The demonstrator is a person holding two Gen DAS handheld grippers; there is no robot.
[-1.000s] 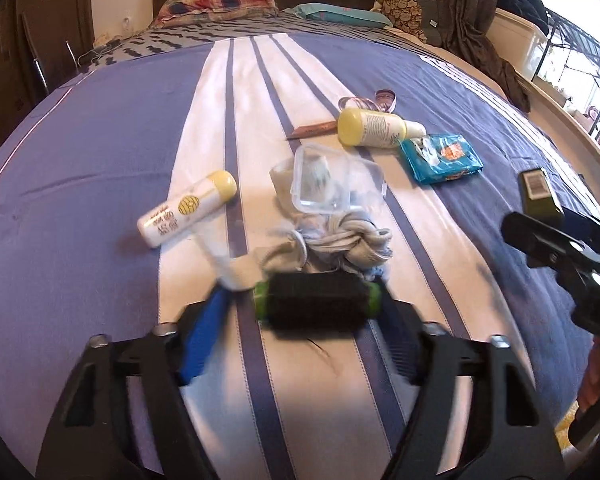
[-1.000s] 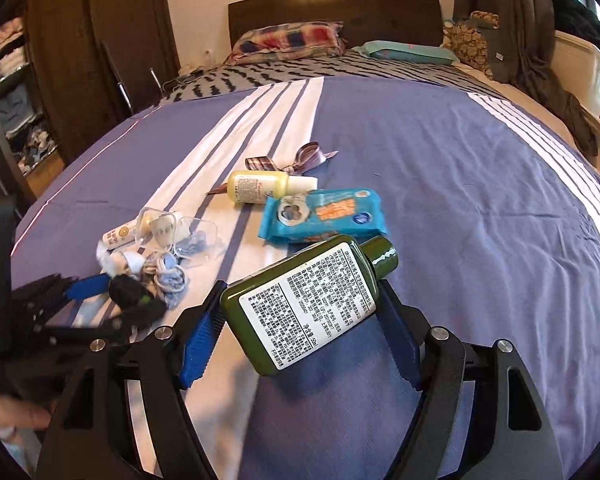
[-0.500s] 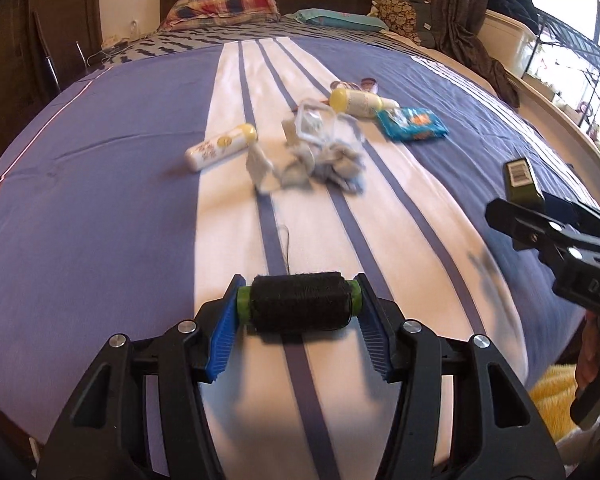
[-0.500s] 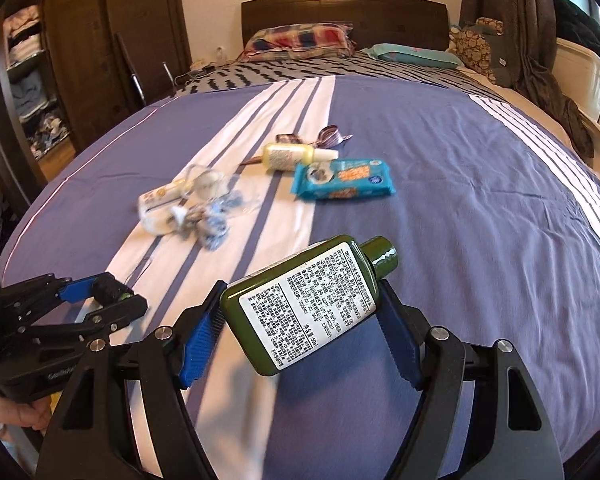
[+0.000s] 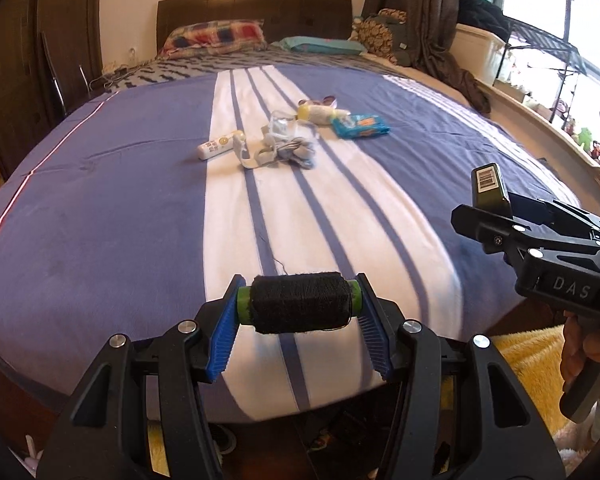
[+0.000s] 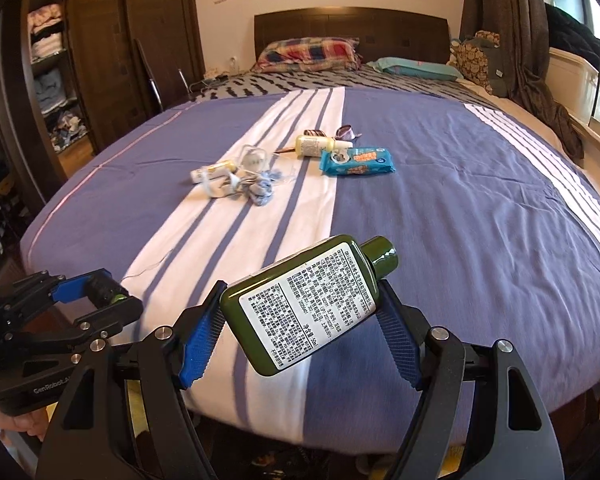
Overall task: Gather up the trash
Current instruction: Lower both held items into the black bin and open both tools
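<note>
Spool [image 5: 299, 303] sits clamped crosswise in left gripper [image 5: 299, 320] over bed [image 5: 100, 208].

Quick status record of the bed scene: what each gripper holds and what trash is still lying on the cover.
left gripper: shut on black thread spool with green ends
right gripper: shut on dark green plastic bottle with white label
still on bed: blue wipes packet; two small yellow-capped bottles; clear plastic box; tangle of grey-blue cloth scraps
surface: blue bedcover with white stripes
</note>
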